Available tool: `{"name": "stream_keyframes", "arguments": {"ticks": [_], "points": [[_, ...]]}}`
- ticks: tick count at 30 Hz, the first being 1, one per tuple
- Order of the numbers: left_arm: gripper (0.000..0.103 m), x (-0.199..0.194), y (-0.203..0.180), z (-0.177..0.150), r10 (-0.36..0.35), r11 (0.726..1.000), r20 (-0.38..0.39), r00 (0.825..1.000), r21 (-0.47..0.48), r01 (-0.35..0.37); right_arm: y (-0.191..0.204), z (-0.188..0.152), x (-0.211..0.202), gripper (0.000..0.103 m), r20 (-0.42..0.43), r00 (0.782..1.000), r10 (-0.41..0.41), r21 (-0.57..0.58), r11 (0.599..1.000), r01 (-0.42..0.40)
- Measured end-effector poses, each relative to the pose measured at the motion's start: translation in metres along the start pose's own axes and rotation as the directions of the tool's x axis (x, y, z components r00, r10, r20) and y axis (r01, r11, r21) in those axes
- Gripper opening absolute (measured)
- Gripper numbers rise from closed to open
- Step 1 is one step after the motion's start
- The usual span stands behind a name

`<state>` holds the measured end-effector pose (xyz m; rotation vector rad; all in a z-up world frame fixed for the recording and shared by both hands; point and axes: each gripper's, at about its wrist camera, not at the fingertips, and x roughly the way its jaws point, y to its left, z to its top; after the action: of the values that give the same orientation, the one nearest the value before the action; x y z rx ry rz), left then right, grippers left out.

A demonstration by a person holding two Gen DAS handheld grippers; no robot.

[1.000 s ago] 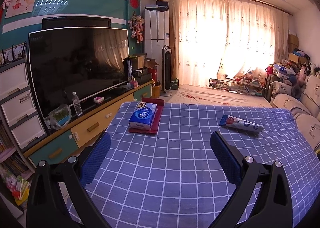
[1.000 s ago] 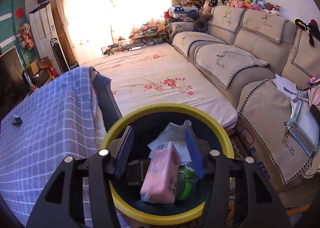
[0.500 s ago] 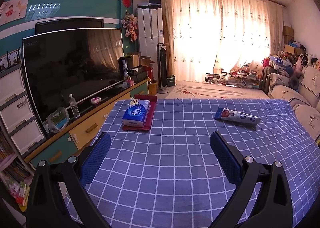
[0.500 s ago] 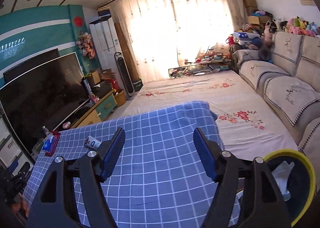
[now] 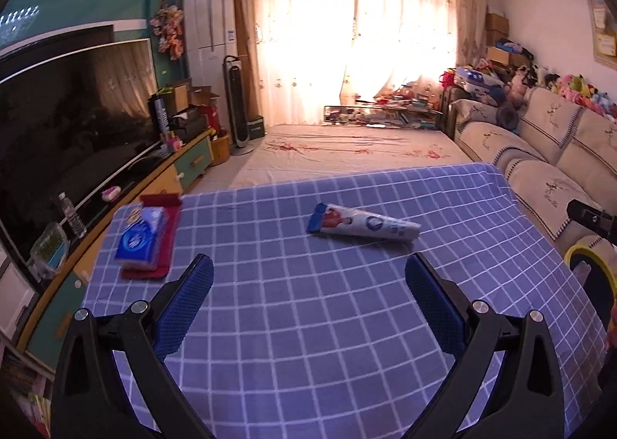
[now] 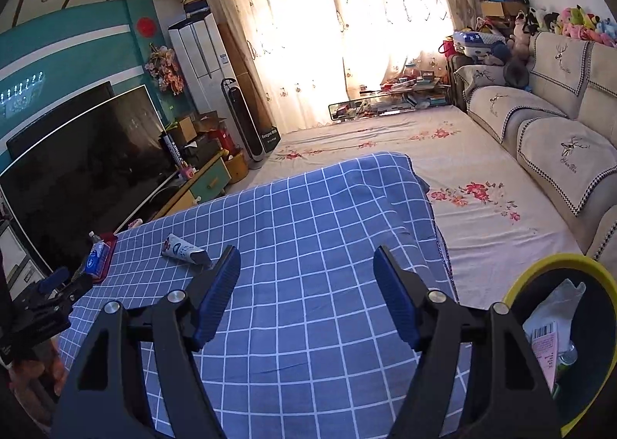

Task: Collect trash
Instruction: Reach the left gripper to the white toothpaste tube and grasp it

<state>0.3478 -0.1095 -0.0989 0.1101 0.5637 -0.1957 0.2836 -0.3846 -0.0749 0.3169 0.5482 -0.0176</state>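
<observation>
A squeezed white and blue tube [image 5: 362, 225] lies on the blue checked tablecloth [image 5: 308, 342], ahead of my left gripper [image 5: 308, 261], which stands open and empty above the cloth. In the right wrist view the tube [image 6: 185, 248] lies to the far left of my right gripper [image 6: 305, 252], whose jaws are wide apart with nothing between them. The yellow-rimmed bin [image 6: 555, 259] stands low at the right beside the table, with a pink pack [image 6: 547, 346] and white paper [image 6: 559, 300] in it.
A blue tissue pack [image 5: 140, 238] rests on a red tray [image 5: 171, 223] at the table's left edge. A TV [image 5: 69, 123] on a low cabinet lines the left side. A sofa [image 5: 540, 153] stands to the right and a flowered sheet [image 6: 482, 207] covers the floor beyond.
My right gripper swung from directly over the bin to face the table, its jaws spreading wider. My left gripper turned right, so the tube now lies near the middle of its view.
</observation>
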Motion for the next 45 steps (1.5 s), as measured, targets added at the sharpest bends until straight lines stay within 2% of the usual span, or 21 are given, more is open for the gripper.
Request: {"name": "stream_keyframes", "arguments": {"ticks": [3,8,13,21,25,30,32,39,45], "points": [[0.098,0.024,-0.016,0.015,-0.02,0.998,-0.009,1.0,0.052,0.021,-0.003,0.0,0.001,0.068,-0.008,1.0,0.003,0.005,1.0,-0.002],[0.098,0.067,-0.03,0.02,-0.034,0.996,-0.081,0.996,0.085,0.041,-0.006,-0.001,0.004,0.068,-0.024,1.0,0.008,0.018,1.0,-0.007],[0.098,0.09,-0.036,0.028,-0.092,0.995,-0.127,0.988,0.026,0.096,-0.008,-0.002,0.008,0.068,-0.041,0.999,0.013,0.029,1.0,-0.012],[0.098,0.117,-0.077,0.043,-0.118,0.99,-0.169,0.979,0.055,0.129,-0.008,-0.004,0.014,0.069,-0.067,0.998,0.019,0.035,0.999,-0.016],[0.098,0.14,-0.084,0.054,-0.086,0.996,-0.221,0.971,-0.001,0.088,-0.01,-0.004,0.015,0.069,-0.073,0.997,0.019,0.043,0.999,-0.016],[0.098,0.169,-0.084,0.062,0.038,0.998,-0.292,0.956,-0.046,-0.053,-0.01,-0.006,0.018,0.069,-0.092,0.996,0.016,0.045,0.999,-0.012],[0.098,0.174,-0.084,0.06,0.066,0.994,-0.316,0.946,-0.059,-0.089,-0.009,-0.007,0.019,0.07,-0.101,0.995,0.021,0.045,0.999,-0.017],[0.098,0.175,-0.075,0.05,0.065,0.987,-0.4,0.914,-0.108,-0.118,-0.006,-0.007,0.023,0.071,-0.13,0.99,0.047,0.042,0.998,-0.042],[0.098,0.176,-0.057,0.047,0.079,0.978,-0.436,0.896,-0.139,-0.154,-0.004,-0.008,0.024,0.072,-0.139,0.988,0.061,0.044,0.998,-0.055]]}}
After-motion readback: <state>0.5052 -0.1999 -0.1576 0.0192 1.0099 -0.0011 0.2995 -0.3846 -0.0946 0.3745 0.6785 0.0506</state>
